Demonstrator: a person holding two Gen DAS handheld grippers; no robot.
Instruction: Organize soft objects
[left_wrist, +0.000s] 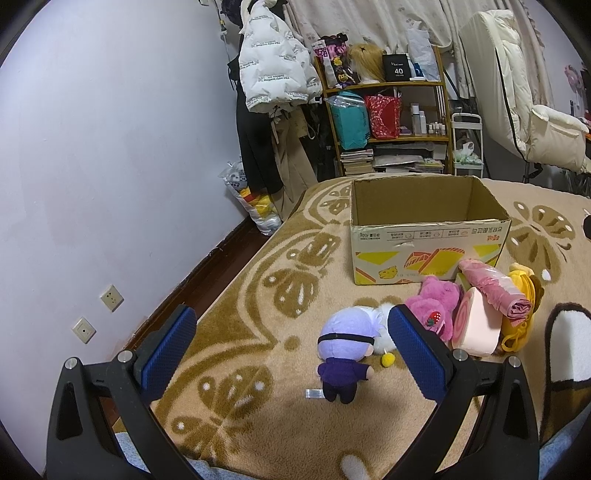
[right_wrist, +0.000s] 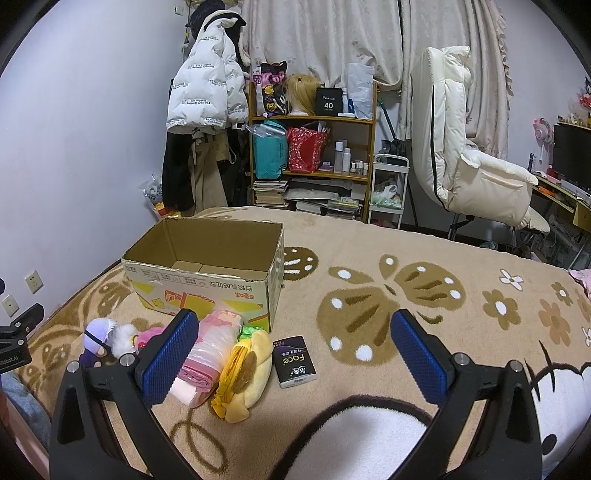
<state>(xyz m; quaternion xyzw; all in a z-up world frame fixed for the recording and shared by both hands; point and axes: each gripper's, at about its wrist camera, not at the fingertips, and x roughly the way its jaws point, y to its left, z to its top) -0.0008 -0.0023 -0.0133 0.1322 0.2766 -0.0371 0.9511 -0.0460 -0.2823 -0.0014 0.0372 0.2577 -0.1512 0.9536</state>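
Note:
An open cardboard box stands empty on the patterned blanket. In front of it lies a cluster of soft things: a purple-haired doll, a white fluffy toy, a pink plush bear, a pink swirl-roll cushion, a pink rolled pack and a yellow plush. My left gripper is open, the doll between its fingers' line of sight. My right gripper is open above a dark tissue pack.
The blanket covers a bed against a lilac wall with sockets. Beyond the bed stand a wooden shelf with bags and books, hanging coats, a white cart and a cream recliner chair.

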